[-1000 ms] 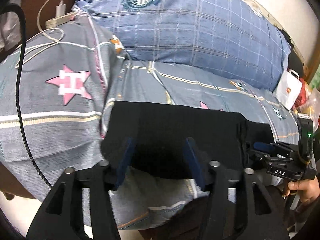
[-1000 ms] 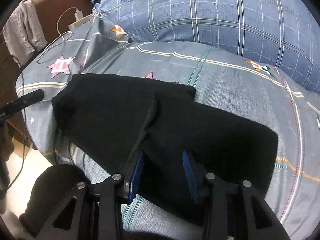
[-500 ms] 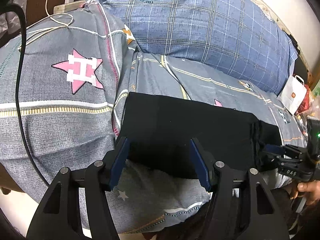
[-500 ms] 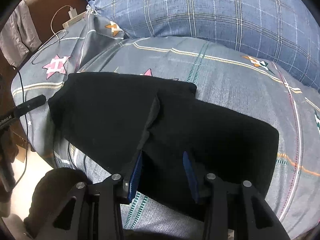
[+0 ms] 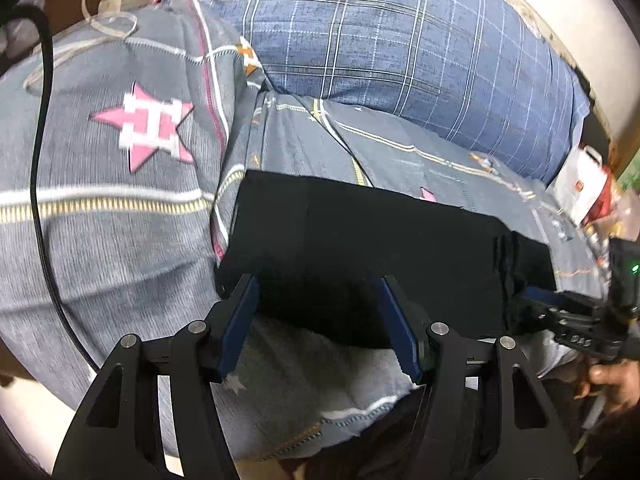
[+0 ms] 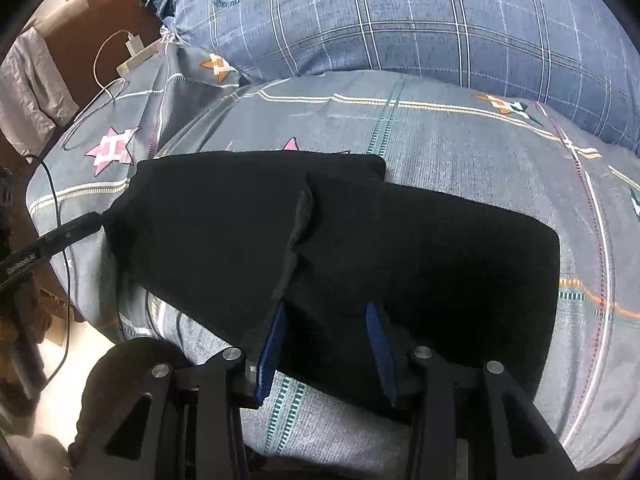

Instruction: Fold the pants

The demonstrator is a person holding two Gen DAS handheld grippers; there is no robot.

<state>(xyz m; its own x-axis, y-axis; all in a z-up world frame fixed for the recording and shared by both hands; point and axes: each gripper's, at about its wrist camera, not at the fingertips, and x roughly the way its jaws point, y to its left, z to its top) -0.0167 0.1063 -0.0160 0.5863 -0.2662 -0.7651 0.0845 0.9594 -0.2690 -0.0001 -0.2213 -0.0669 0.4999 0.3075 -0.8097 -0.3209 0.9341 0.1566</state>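
Black pants [image 5: 372, 248] lie folded into a long rectangle on the grey patterned bedspread [image 5: 120, 216]; in the right wrist view the pants [image 6: 340, 240] show a fold edge down the middle. My left gripper [image 5: 320, 312] is open with its blue pads astride the pants' near edge at the left end. My right gripper [image 6: 326, 332] is open over the near edge beside the fold, and shows at the far right of the left wrist view [image 5: 560, 304]. The left gripper's tip [image 6: 76, 230] shows at the pants' left corner.
A blue plaid pillow [image 5: 400, 40] lies along the far side of the bed. A charger with white cable [image 6: 128, 52] and a black cable [image 5: 40, 160] lie at the bed's left end. A white bag [image 5: 580, 184] sits at the far right. The bed edge drops just below the grippers.
The left gripper has opened wider and pulled back toward the near edge of the pants. The pants lie flat and have not moved. The right gripper has barely shifted.
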